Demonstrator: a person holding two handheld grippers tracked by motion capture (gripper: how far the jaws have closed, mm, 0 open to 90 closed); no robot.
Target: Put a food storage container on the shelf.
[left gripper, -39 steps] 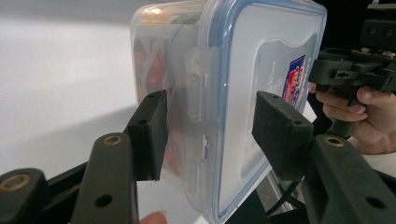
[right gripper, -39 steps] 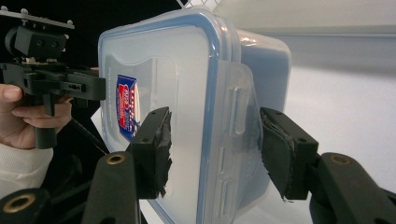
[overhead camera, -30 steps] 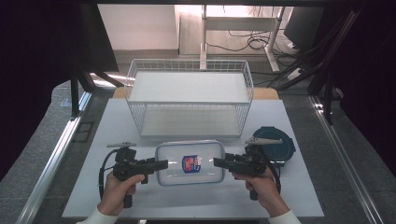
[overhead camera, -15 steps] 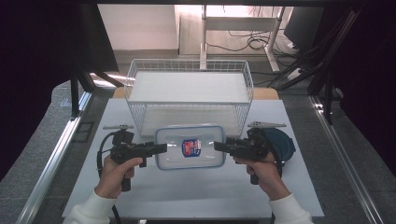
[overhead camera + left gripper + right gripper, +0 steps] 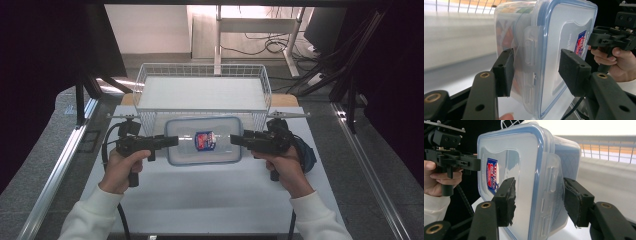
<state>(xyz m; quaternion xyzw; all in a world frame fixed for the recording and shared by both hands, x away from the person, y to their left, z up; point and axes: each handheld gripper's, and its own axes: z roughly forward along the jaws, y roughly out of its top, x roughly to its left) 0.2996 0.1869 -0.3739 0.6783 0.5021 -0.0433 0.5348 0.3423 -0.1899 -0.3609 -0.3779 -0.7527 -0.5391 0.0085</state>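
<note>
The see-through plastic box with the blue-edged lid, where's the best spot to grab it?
Grab the clear plastic box with the blue-rimmed lid at its two short ends, one pair of tongs coming level from each side. Flat lid and base give the pads something to squeeze; the end latches sit between them.

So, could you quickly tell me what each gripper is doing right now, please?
Left gripper: closed on the container.
Right gripper: closed on the container's other end.

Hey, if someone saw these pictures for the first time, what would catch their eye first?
Probably the clear lidded container with a red and blue label, gripped at its two ends by the left gripper and right gripper. Just behind it stands a white wire basket on the white table.
</note>
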